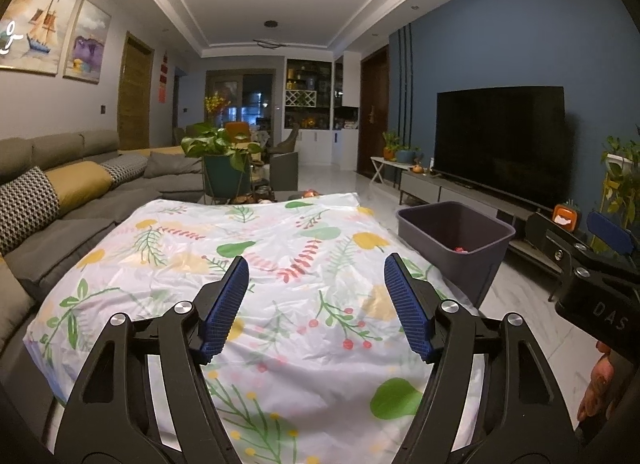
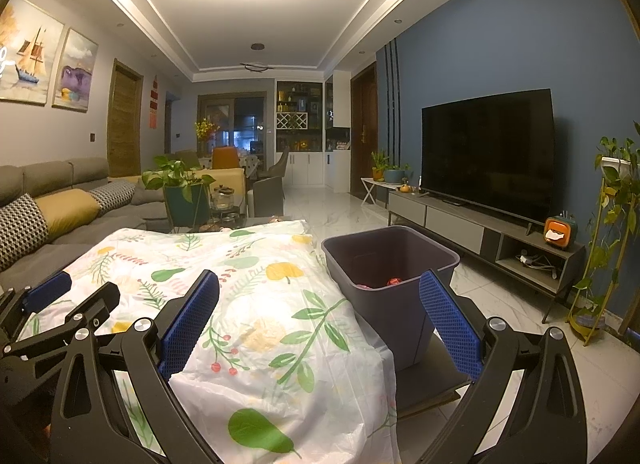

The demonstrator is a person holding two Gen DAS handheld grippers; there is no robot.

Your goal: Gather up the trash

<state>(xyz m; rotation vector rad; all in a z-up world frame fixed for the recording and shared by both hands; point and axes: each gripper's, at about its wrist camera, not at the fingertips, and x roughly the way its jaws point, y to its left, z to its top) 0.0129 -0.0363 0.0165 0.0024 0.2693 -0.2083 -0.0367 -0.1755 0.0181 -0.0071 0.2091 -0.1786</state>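
A grey-purple plastic bin [image 1: 456, 248] [image 2: 390, 264] stands on a low dark stand to the right of the table, with small red and pink scraps [image 2: 394, 281] at its bottom. The table wears a white cloth printed with leaves and fruit [image 1: 256, 284] [image 2: 248, 304]; no loose trash shows on it. My left gripper [image 1: 316, 272] hovers open over the cloth with nothing between its blue pads. Over the table's right edge, my right gripper [image 2: 320, 288] is open too, its right finger [image 2: 448, 320] in front of the bin. The other gripper shows at each view's edge.
A grey sofa [image 1: 60, 199] with cushions runs along the left. Beyond the table stand a potted plant [image 1: 220, 155] and glassware. A TV [image 2: 488, 151] on a low cabinet [image 2: 480, 232] lines the blue right wall, with a plant stand [image 2: 608, 232] further right. White marble floor lies between.
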